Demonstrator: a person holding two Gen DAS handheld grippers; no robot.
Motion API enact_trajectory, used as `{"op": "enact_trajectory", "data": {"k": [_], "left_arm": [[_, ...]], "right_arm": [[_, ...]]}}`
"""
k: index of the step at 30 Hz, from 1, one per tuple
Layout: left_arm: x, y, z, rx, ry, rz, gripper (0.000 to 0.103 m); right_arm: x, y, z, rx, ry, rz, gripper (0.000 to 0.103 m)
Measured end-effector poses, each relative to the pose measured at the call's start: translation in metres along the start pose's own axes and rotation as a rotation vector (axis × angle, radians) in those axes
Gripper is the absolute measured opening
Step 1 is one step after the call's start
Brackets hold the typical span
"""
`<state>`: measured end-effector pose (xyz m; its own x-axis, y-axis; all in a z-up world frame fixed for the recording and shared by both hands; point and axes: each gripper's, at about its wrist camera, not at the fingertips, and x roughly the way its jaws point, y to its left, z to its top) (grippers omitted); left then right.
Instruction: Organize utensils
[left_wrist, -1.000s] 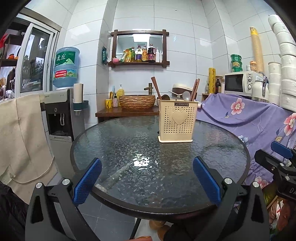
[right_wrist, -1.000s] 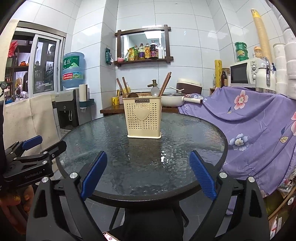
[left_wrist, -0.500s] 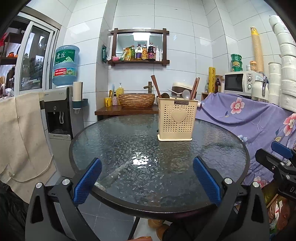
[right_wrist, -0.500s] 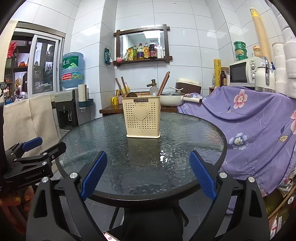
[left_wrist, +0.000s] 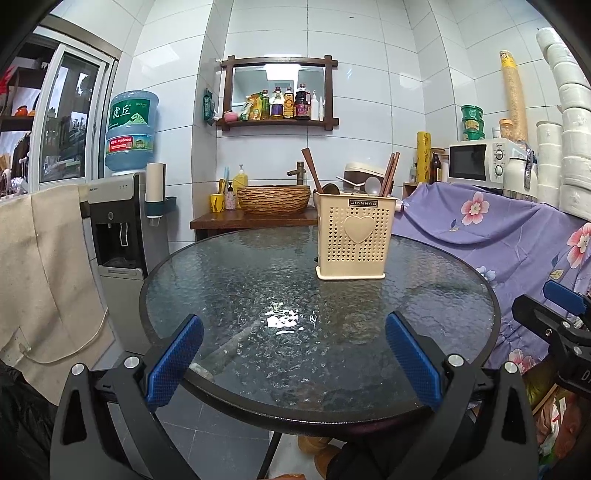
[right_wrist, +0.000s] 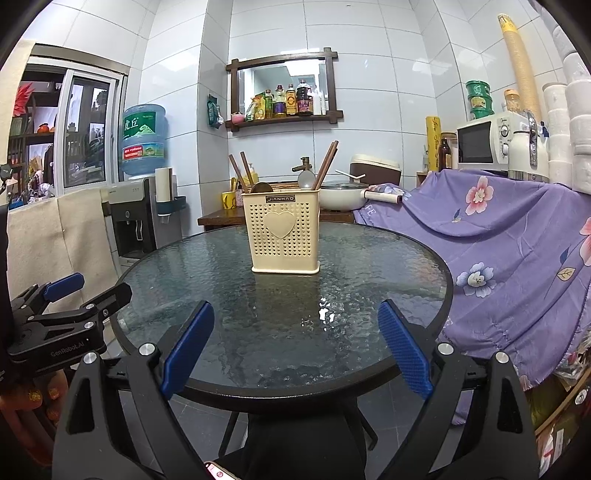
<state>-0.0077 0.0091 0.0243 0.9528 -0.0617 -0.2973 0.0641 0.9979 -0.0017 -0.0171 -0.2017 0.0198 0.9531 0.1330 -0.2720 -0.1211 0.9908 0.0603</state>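
- Left wrist view: the left gripper (left_wrist: 293, 356) hangs over the near edge of a round glass table (left_wrist: 221, 280); its two blue-padded fingers (left_wrist: 173, 360) are spread wide, with nothing between them.
- A cream utensil holder (left_wrist: 352, 240) (perforated, with a raised heart on its front) stands upright on the far right part of the table, well apart from the gripper; wooden chopsticks (left_wrist: 389, 173), a wooden spoon (left_wrist: 310, 168) and a pale ladle (left_wrist: 373, 184) stick up out of it.
- At the right edge of this view the right gripper (left_wrist: 554, 317) shows from the side, beyond the table's rim.
- Right wrist view: the right gripper (right_wrist: 295, 341) is also held over the near rim of the table (right_wrist: 406, 258); its blue fingers (right_wrist: 404, 347) are wide apart and grasp nothing.
- The utensil holder (right_wrist: 282, 236) sits near the table's middle, straight ahead of this gripper and well apart from it; chopsticks (right_wrist: 327, 162) lean to the right in it, and two wooden handles (right_wrist: 240, 171) lean to the left.
- The left gripper (right_wrist: 70, 306) appears at the left edge, beside the table's rim.
- Behind the table: a water dispenser (right_wrist: 136, 218) on the left and a purple flowered cloth (right_wrist: 517, 240) on the right.
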Motion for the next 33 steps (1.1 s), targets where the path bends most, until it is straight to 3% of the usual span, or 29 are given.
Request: {"op": "enact_trajectory", "data": {"k": [33], "left_arm": [[0.0035, 0.0022, -0.0017, -0.016, 0.022, -0.013, 0.097]], "right_arm": [[0.0004, -0.0012, -0.0027, 0.009, 0.007, -0.004, 0.089]]}}
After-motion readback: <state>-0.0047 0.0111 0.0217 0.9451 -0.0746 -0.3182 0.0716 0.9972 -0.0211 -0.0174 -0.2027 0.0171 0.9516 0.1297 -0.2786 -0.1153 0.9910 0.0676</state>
